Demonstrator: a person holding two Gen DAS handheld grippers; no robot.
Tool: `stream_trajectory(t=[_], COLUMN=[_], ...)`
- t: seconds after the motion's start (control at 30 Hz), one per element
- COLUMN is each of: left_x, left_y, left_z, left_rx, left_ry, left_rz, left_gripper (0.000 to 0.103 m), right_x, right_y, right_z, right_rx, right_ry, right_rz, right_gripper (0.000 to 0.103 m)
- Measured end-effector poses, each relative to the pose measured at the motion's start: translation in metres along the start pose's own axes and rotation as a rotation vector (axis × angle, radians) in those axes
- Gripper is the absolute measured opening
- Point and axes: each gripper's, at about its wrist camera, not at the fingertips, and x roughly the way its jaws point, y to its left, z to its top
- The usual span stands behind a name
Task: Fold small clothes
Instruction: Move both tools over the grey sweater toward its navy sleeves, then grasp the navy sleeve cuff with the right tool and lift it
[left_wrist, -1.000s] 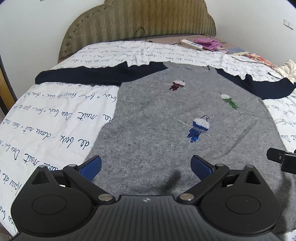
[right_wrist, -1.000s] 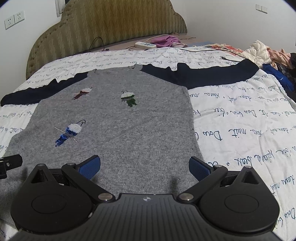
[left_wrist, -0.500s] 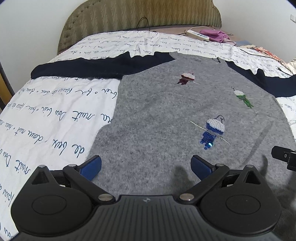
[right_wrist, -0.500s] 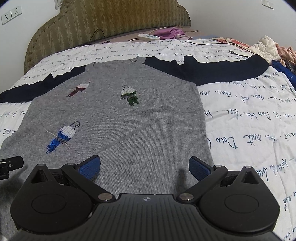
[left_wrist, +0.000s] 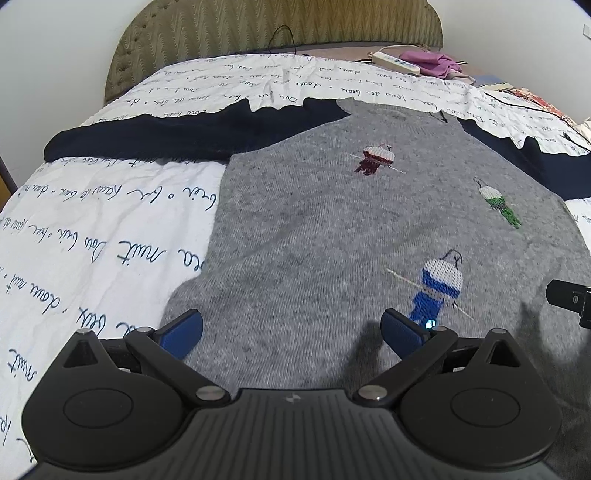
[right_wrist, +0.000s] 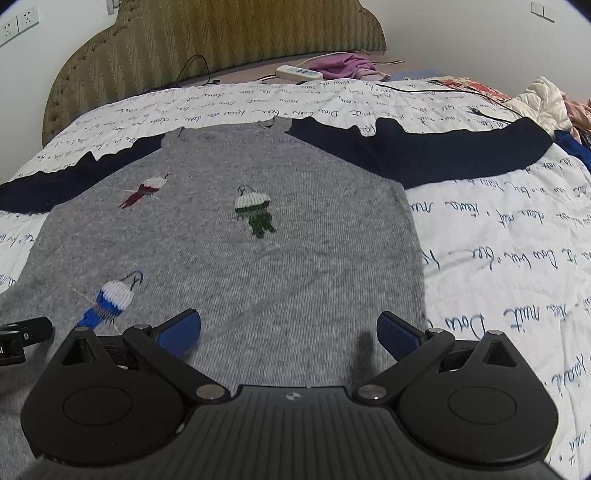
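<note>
A small grey knit sweater (left_wrist: 314, 240) (right_wrist: 229, 266) with navy sleeves lies flat, front up, on the bed. It bears three stitched figures: red (left_wrist: 375, 160), green (right_wrist: 255, 210) and blue (left_wrist: 439, 284). My left gripper (left_wrist: 291, 328) hovers open over the sweater's lower left part, nothing between its blue pads. My right gripper (right_wrist: 288, 330) hangs open over the lower right part, near the right side seam. The left navy sleeve (left_wrist: 155, 136) stretches left, the right navy sleeve (right_wrist: 443, 151) stretches right. Part of the other gripper shows at each view's edge.
The bed carries a white quilt with blue script (left_wrist: 92, 229) (right_wrist: 517, 258). An olive padded headboard (right_wrist: 207, 40) stands behind. A white power strip (right_wrist: 299, 72) and purple cloth (right_wrist: 347, 62) lie at the bed head. A pile of clothes (right_wrist: 554, 107) sits at far right.
Both grippers have moved forward and lower over the sweater, so the stitched figures look larger and nearer. Both stay open. The sweater has not moved.
</note>
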Motion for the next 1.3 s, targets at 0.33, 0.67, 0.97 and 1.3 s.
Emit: stream_trajectory(t=[0.33,0.67,0.97,1.3], left_x=[0.018,0.041,0.066,0.107], left_y=[-0.003,-0.010,-0.021,-0.034], left_z=[0.017,0.046,0.077,0.097], left_rx=[-0.002,0.007,0.020,0.038], left_ry=[0.002,-0.027,-0.046,-0.043], left_rz=[0.008,0.022,0.017,0.026], left_gripper=[0.103,0.103,0.103,0.103], right_x=[0.018,0.038,0.069,0.104], right_y=[0.001,-0.002,-0.014,-0.018], right_z=[0.019,0.049,0.090,0.106], right_rx=[-0.014,-0.036,-0.014,-0.022], right_ry=[0.001,-0.021,-0.022,0.007], right_rz=[0.016,0.018,0.015,0.024], right_gripper=[0.103,0.103,0.103,0.103])
